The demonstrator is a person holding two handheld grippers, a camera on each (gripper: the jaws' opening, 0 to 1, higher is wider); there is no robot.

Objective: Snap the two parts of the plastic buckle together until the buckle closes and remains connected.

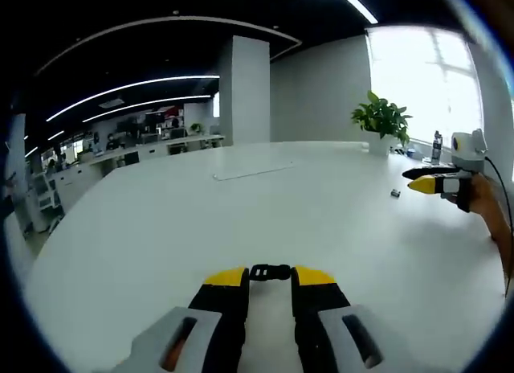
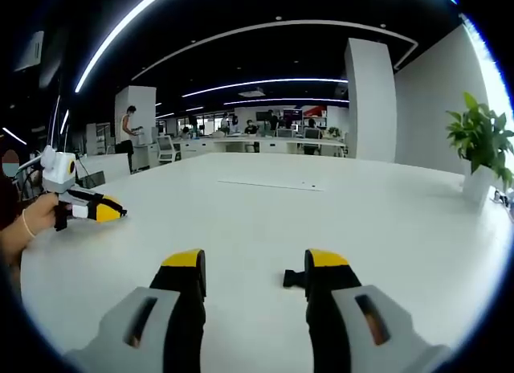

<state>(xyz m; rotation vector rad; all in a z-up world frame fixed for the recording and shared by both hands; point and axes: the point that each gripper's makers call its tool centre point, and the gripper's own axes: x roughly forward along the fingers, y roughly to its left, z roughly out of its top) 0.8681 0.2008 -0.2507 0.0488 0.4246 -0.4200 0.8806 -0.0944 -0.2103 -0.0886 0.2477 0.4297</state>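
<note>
Spanning the gap between the yellow-tipped jaws of the left gripper point(image 1: 271, 275), a small black plastic buckle piece point(image 1: 270, 272) is seen in the left gripper view, pinched across its width so that it is lifted and steadied above the broad white table point(image 1: 161, 228). The jaws are drawn in narrowly and are judged to be clamped on that piece. Held this way, one end of it is probably left free for mating, though which end faces outward cannot be told.

In the right gripper view, the right gripper point(image 2: 253, 264) is seen with its jaws set wide apart and nothing spanning them. A second small black plastic buckle piece point(image 2: 293, 277) is found at the inner face of the right-hand jaw, touching it or just beside it; whether it rests on the table or is supported by the jaw cannot be told.

The two halves are well apart, so the snapping is judged not yet begun. Each gripper appears far off to the side in the other's view. A potted green plant point(image 1: 383, 120) stands beyond the grippers, by the bright window.
</note>
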